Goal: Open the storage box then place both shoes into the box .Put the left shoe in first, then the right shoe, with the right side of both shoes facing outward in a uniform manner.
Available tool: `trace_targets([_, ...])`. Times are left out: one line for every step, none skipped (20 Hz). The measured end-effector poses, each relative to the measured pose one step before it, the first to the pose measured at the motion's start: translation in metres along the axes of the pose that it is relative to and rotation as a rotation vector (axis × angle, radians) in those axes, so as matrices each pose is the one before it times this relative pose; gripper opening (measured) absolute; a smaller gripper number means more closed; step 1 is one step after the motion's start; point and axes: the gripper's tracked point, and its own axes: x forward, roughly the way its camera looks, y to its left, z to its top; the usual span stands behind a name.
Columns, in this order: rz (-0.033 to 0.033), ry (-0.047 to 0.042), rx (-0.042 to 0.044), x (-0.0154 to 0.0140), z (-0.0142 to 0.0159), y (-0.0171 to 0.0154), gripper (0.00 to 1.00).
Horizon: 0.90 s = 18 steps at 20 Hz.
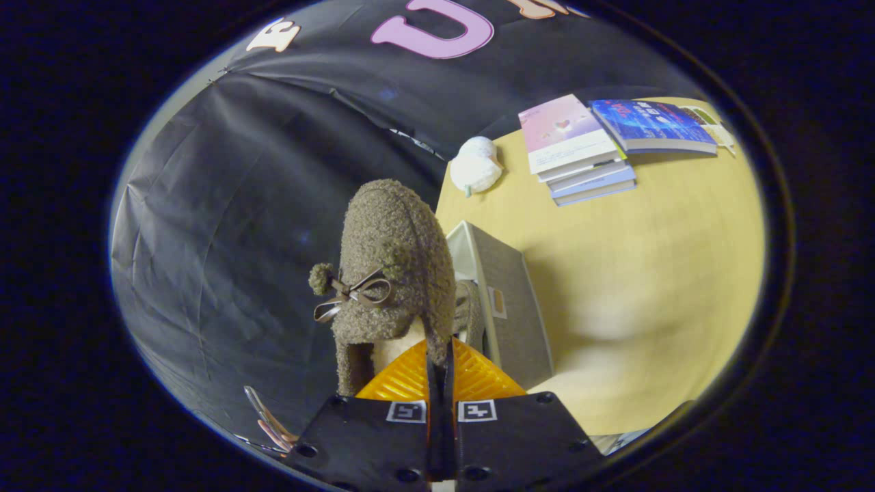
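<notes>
1. The fingers (441, 362) were clenched on the collar of a fuzzy brown shoe (393, 253), holding it raised
2. The grey storage box (509, 307) stood on the worktop (649, 273) just beside the shoe
3. Beyond the box lay a white plush toy (475, 166) and stacked books (581, 154)

The fuzzy shoe (396, 260) hides the left part of the grey storage box (509, 311) and what lies inside it, its own heel is covered by the tongs (441, 355), and the surface (649, 287) at right is smeared with blur.
</notes>
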Motion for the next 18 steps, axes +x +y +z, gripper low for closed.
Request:
trace_targets([-0.01304, 0.00775, 0.00091, 0.00845, -0.002, 0.00439, 0.03])
trace_targets([-0.02219, 0.00901, -0.00855, 0.01022, -0.00197, 0.00177, 0.03])
trace_targets([-0.02706, 0.00684, -0.01352, 0.00897, -0.00373, 0.00029, 0.03])
trace_targets([-0.02616, 0.00853, -0.01374, 0.00926, -0.00463, -0.00059, 0.03])
trace_targets([-0.02351, 0.01029, -0.01178, 0.0014, -0.00412, 0.00055, 0.03])
trace_targets([-0.02113, 0.01081, -0.00877, 0.00579, -0.00389, 0.00084, 0.03])
trace_targets([-0.02252, 0.00908, -0.00932, 0.00583, -0.00608, 0.00011, 0.03])
trace_targets([-0.02346, 0.00529, -0.01105, 0.00349, -0.00428, -0.00108, 0.03])
trace_targets([-0.02104, 0.00134, -0.0117, 0.00303, -0.00198, 0.00041, 0.03])
trace_targets([-0.01862, -0.00037, -0.00835, 0.00188, -0.00191, -0.0009, 0.03])
trace_targets([-0.01517, -0.00128, -0.00221, 0.00242, -0.00074, -0.00127, 0.03])
trace_targets([-0.01932, -0.00938, 0.00234, 0.00202, 0.00146, -0.00219, 0.03])
trace_targets([-0.02654, -0.01015, -0.00298, 0.00375, 0.0031, -0.00674, 0.03])
trace_targets([-0.03534, -0.0102, -0.01124, 0.00382, 0.00293, -0.00904, 0.03])
trace_targets([-0.03699, -0.0101, -0.0224, 0.00967, 0.00378, -0.01156, 0.03])
trace_targets([-0.03109, -0.0041, -0.02154, 0.00686, 0.00145, -0.00803, 0.03])
trace_targets([-0.01032, 0.00543, -0.00409, 0.00199, -0.00084, 0.00198, 0.03])
trace_targets([-0.00092, 0.01364, 0.00162, 0.00351, -0.00336, 0.00289, 0.03])
